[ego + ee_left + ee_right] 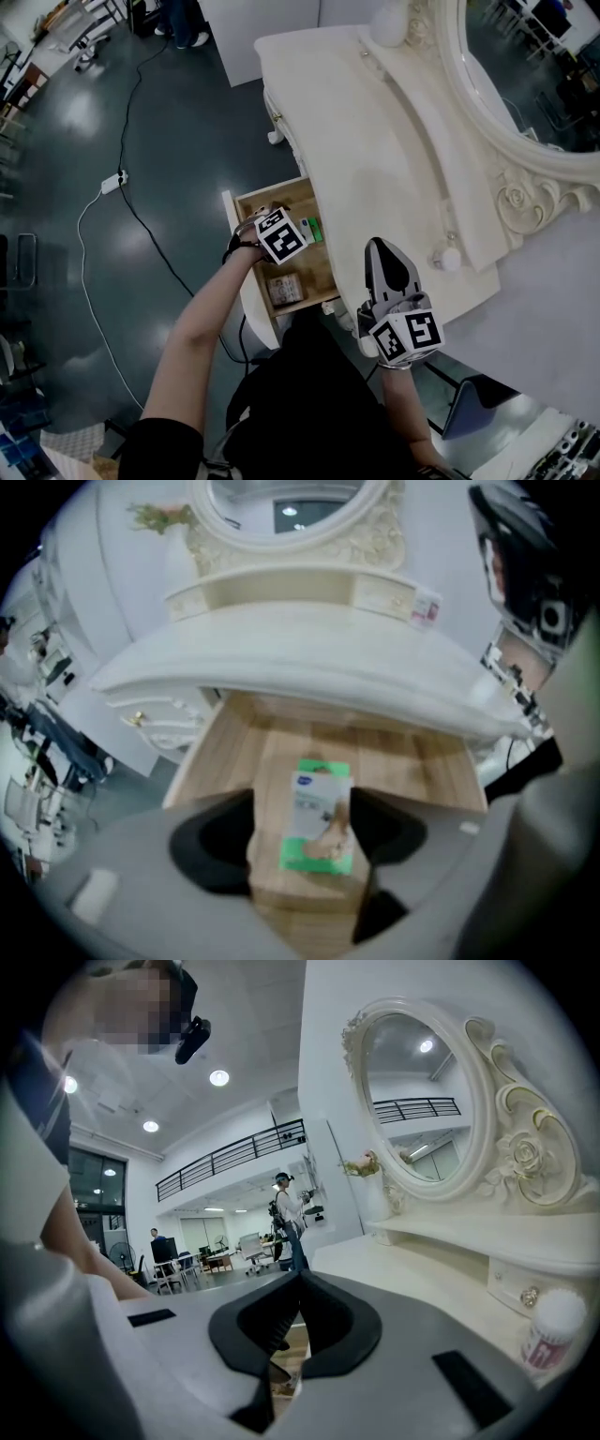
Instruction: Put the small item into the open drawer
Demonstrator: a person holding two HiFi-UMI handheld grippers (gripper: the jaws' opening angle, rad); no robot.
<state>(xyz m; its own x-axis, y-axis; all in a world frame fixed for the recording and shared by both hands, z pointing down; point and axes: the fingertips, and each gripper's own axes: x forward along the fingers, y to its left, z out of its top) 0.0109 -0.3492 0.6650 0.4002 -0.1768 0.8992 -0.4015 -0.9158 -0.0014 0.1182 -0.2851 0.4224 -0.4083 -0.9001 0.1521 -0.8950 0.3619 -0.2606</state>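
No print can be read: the blue logo on the packet (pixel 319 816), the tag (pixel 425 607) at the dresser (pixel 309 663) shelf's right end and the bottle (pixel 548 1335) label are all blurred.

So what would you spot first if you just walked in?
The big white dressing table with its fancy oval mirror fills the top right of the head view. Its wooden drawer is pulled open in the middle, and the left tool hovers over it with a small green-and-white packet between its open jaws.
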